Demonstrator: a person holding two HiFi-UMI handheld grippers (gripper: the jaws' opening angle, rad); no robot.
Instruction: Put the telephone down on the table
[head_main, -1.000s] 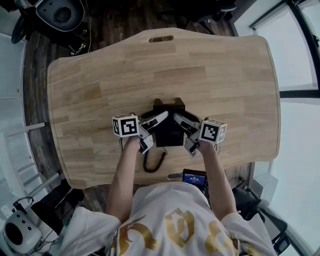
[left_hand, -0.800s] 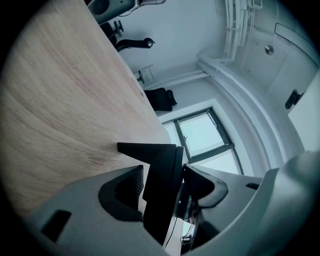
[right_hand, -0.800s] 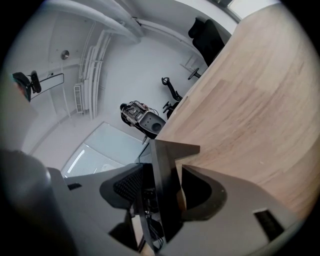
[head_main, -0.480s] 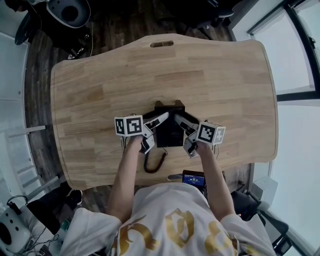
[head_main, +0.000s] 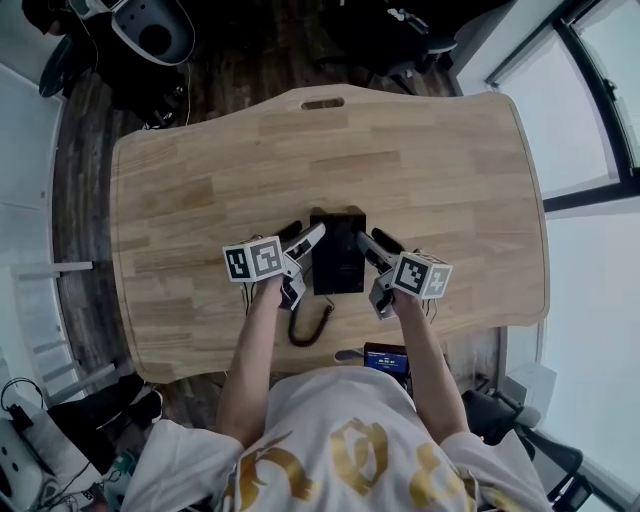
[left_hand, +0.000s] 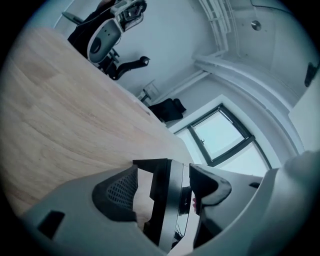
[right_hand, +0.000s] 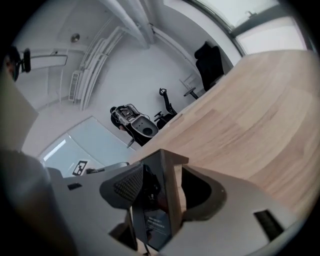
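Observation:
The black telephone (head_main: 337, 252) rests on the wooden table (head_main: 450, 180), its coiled cord (head_main: 310, 325) trailing toward the near edge. My left gripper (head_main: 306, 232) is at its left side and my right gripper (head_main: 372, 240) at its right. In the left gripper view the telephone's edge (left_hand: 170, 200) stands between the opening jaws of that gripper (left_hand: 167, 187), with wood showing through a gap beside the left pad. The right gripper view shows the telephone's other edge (right_hand: 157, 210) between that gripper's (right_hand: 165, 187) spread jaws, with a gap on the right side.
A small device with a blue screen (head_main: 388, 357) sits at the table's near edge by the person's body. The far edge has a slot handle (head_main: 322, 103). Chairs and equipment (head_main: 150, 25) stand on the dark floor beyond. Windows (head_main: 590, 100) run along the right.
The telephone has settled flat on the table. Both grippers' jaws have spread wider and both hands have drawn slightly outward and up from its sides.

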